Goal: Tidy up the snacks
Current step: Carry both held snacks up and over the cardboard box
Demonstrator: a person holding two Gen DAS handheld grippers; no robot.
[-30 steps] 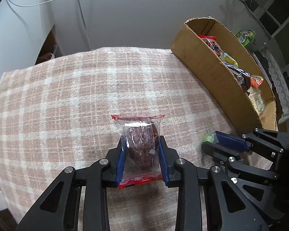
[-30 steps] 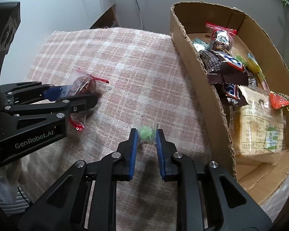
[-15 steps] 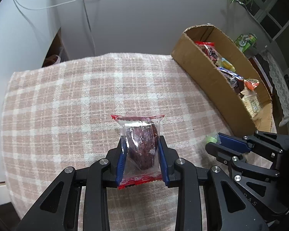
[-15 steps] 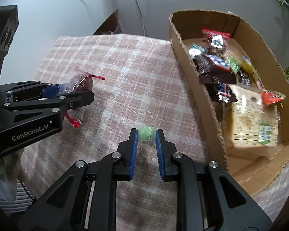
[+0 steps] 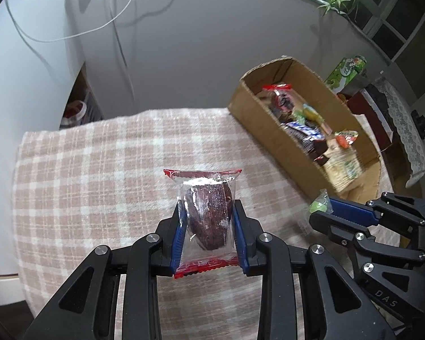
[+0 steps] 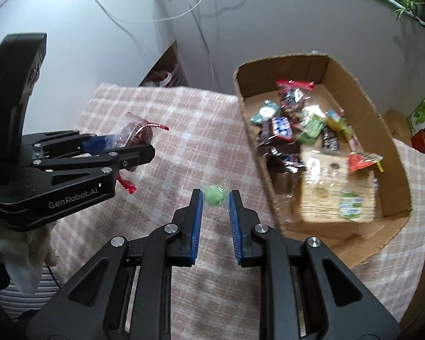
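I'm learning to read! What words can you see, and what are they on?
"GenRobot.AI": side of the left gripper.
"DAS": side of the right gripper; the rest is cut off.
Wrappers in the box and the green carton: too blurred to read.

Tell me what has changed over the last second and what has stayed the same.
Both grippers have risen away from the checked cloth, which looks farther off in both views, and more of the wall shows. The left gripper lifted the red-edged packet; the right gripper lifted the green candy. Nothing was taken hold of or let go. Both grips are unchanged, and the cardboard box of snacks stayed put.
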